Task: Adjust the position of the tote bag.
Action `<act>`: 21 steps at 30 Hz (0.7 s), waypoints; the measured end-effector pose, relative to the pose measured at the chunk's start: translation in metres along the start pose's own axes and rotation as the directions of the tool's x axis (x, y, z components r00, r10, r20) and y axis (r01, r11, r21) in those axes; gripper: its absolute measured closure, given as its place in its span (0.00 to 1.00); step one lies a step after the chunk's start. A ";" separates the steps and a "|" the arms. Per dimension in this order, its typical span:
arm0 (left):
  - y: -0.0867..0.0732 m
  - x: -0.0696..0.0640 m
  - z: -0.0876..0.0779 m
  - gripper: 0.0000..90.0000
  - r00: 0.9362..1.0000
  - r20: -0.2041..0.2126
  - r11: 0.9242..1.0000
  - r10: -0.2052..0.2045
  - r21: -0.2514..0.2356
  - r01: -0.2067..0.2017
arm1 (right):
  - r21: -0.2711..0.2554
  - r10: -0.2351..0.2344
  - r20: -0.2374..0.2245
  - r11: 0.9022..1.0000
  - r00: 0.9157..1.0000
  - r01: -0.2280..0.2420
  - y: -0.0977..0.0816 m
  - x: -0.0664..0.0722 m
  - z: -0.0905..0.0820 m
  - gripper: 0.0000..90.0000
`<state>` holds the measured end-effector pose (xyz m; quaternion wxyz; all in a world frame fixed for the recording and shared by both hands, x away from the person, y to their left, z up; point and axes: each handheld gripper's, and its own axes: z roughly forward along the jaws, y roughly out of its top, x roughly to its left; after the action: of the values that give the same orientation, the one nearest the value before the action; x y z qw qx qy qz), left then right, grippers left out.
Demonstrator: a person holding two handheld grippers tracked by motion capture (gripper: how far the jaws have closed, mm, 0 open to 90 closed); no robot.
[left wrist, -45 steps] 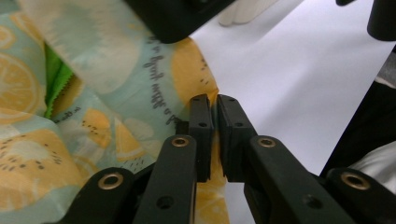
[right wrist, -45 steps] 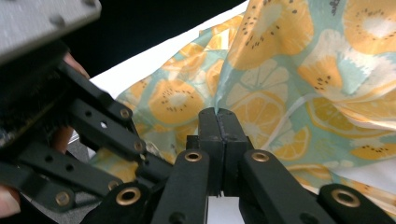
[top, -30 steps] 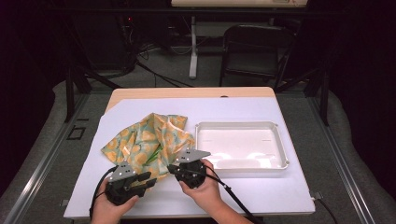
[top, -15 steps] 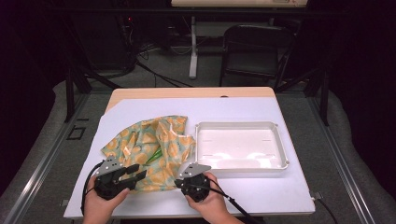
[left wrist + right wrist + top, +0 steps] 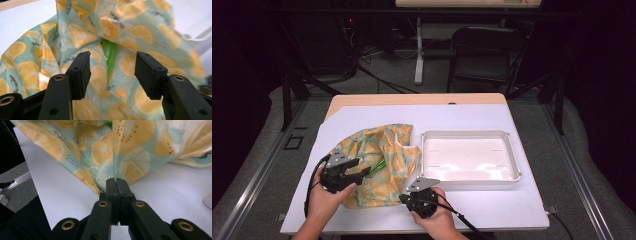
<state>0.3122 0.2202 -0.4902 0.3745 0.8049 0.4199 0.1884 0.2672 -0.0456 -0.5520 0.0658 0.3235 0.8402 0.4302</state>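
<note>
My right gripper [image 5: 117, 182] pinched the cloth [image 5: 379, 165] near the table's [image 5: 472, 112] front edge beside the tray [image 5: 469, 135], my left gripper's [image 5: 111, 75] jaws just spreading, a green thing [image 5: 110, 53] half-hidden in folds.

Cloth [image 5: 382, 162]: thin printed fabric, matt, creased, w/ orange-slice pattern. Tray [image 5: 469, 137]: white plastic, smooth, glossy, catching glare. Table [image 5: 422, 100]: pale wood edge, white matt sheet [image 5: 512, 210] over it. Gripper jaws: black matt plastic, brass-looking rivets.

Two black grippers, left gripper [image 5: 349, 170] & right gripper [image 5: 414, 192], each w/ a grey three-corner plate on top, brass screws on flat black jaws, a black cable; bare forearms.
</note>
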 end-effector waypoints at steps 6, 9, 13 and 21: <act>-0.003 0.006 0.025 0.52 0.999 -0.033 0.994 0.008 0.108 -0.004 | -0.017 0.012 -0.007 1.000 1.000 -0.012 -0.001 -0.001 -0.001 0.99; -0.008 0.008 0.031 0.52 0.999 -0.036 0.992 -0.001 0.124 0.005 | -0.014 0.016 -0.009 1.000 1.000 -0.016 -0.001 -0.001 -0.001 0.99; -0.010 0.006 0.036 0.52 0.997 -0.070 0.987 0.036 0.159 -0.024 | -0.015 0.013 -0.007 1.000 1.000 -0.013 -0.002 0.000 0.000 0.98; -0.017 0.006 0.045 0.62 0.996 -0.079 0.982 0.048 0.189 -0.032 | -0.014 0.014 -0.009 1.000 1.000 -0.014 -0.002 0.001 0.002 0.97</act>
<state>0.3342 0.2116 -0.5320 0.2754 0.8363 0.4349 0.1890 0.2663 -0.0446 -0.5550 0.0612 0.3270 0.8350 0.4382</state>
